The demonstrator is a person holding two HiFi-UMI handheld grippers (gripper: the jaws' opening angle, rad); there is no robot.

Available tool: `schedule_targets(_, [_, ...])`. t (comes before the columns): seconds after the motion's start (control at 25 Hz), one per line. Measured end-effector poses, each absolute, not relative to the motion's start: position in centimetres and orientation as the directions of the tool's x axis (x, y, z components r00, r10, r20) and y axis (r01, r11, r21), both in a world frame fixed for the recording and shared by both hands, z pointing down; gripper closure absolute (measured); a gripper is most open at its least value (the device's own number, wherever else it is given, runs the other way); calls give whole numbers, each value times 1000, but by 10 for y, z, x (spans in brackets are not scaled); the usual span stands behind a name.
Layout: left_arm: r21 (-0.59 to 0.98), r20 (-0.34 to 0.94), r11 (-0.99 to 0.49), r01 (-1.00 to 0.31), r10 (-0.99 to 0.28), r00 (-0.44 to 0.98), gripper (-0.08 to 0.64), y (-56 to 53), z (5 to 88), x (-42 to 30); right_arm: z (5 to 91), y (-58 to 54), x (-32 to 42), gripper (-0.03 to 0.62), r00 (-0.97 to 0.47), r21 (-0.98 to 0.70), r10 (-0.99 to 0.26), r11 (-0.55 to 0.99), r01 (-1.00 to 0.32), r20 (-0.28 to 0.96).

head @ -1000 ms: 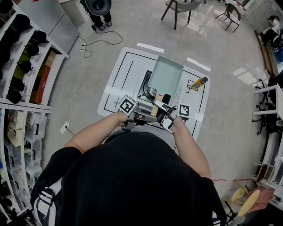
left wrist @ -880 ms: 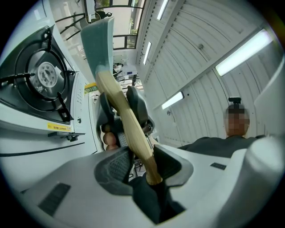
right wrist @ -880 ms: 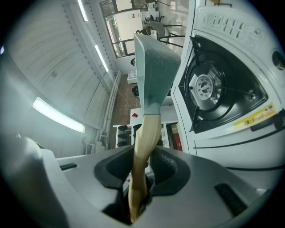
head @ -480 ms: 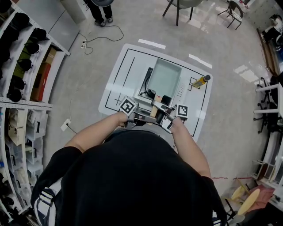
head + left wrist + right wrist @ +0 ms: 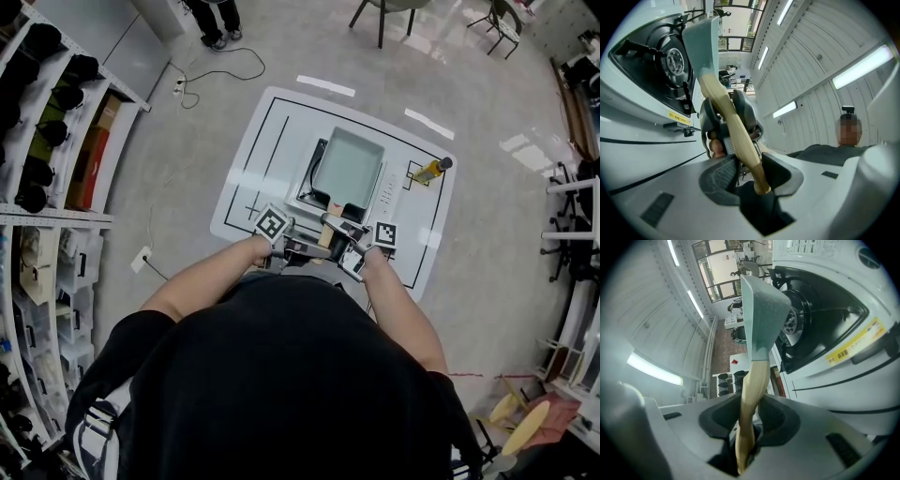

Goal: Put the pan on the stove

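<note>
A pale green rectangular pan [image 5: 349, 161] hangs close over the black burner of the stove [image 5: 310, 187] on the white table [image 5: 253, 150]. Its wooden handle [image 5: 328, 231] points back toward me. My left gripper [image 5: 305, 247] and right gripper [image 5: 346, 247] are both shut on that handle, side by side. In the left gripper view the handle [image 5: 733, 136] runs out between the pads of the left gripper [image 5: 747, 171] to the pan [image 5: 701, 40], beside the burner [image 5: 670, 58]. In the right gripper view the right gripper [image 5: 749, 427] clamps the handle [image 5: 752, 399], with the pan [image 5: 761, 315] next to the burner [image 5: 820, 310].
A yellow bottle [image 5: 429, 172] lies on the table to the right of the stove's control strip [image 5: 389, 192]. Shelves with dark items [image 5: 56, 141] line the left side. A cable [image 5: 216, 70], a standing person's legs [image 5: 214, 14] and a chair [image 5: 394, 11] are on the floor beyond.
The pan has come down toward the stove and now covers the burner more squarely. Both grippers sank with it, still shut on the handle.
</note>
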State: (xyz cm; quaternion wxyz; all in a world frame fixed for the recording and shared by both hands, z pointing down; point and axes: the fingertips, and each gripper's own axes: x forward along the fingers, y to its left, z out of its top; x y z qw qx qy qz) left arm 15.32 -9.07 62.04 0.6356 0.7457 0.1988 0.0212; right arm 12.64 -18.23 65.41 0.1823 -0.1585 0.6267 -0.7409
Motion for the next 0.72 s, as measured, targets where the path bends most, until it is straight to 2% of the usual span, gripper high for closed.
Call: schedule_targets(0.72, [965, -211, -73, 250, 346, 914, 413, -87, 642, 148, 679, -178, 121, 477, -888, -981, -458, -188, 50, 43])
